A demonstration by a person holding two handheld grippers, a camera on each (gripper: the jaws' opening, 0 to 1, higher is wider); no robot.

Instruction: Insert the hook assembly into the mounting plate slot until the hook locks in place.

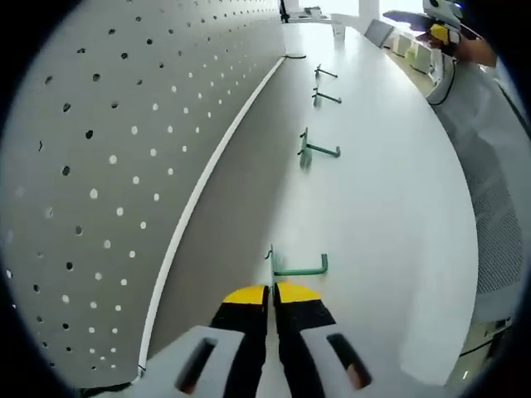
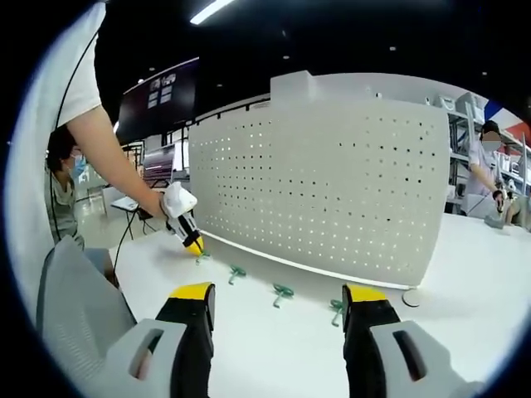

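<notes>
farthest hooks point(image 1: 325, 73) too small, blurred

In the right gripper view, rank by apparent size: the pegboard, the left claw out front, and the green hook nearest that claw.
1. Pegboard, by far the largest.
2. Left claw, small because it sits far from this camera.
3. Green hook, the smallest, a speck beside the claw's tips.

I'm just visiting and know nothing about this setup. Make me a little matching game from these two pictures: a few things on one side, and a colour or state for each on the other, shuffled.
Things:
1. left gripper
2. right gripper
3. nearest hook
4. pegboard

Descriptions:
A. green, lying on the table
B. jaws closed together
C. white, upright, full of holes
D. jaws spread wide apart

Pairs: 1-B, 2-D, 3-A, 4-C
</notes>
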